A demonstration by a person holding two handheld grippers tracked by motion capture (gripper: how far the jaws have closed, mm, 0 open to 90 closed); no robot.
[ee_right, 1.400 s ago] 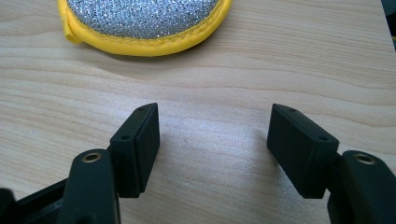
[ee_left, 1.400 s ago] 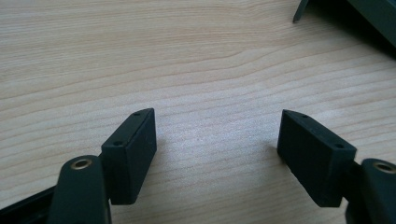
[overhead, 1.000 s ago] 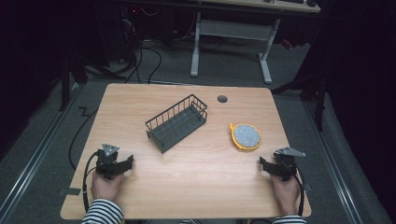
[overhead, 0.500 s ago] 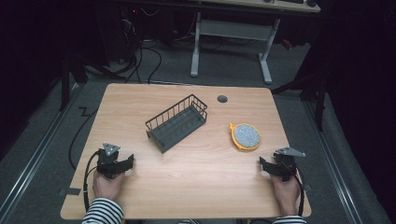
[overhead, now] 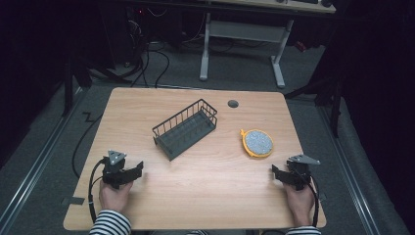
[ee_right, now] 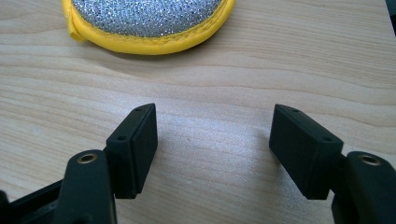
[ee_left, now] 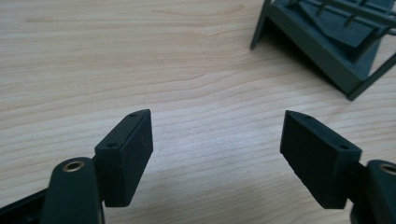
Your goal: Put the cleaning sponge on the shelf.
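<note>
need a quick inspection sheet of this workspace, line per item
surface: light wooden table, mostly bare, with a round cable port near the far edge
job's things: dark wire basket at mid table, nothing seen in it; round silver scrubber with yellow rim lying flat to its right, apart from the basket
clutter: nothing seen
grippers: left hand-held gripper low over the near left of the table, jaws open, holding nothing; right hand-held gripper at near right, jaws open, holding nothing, pointing toward the scrubber
cables: a black cable loops from the left hand-held gripper; more cables on the floor behind
surroundings: dark room, grey floor, white desk frame beyond
</note>
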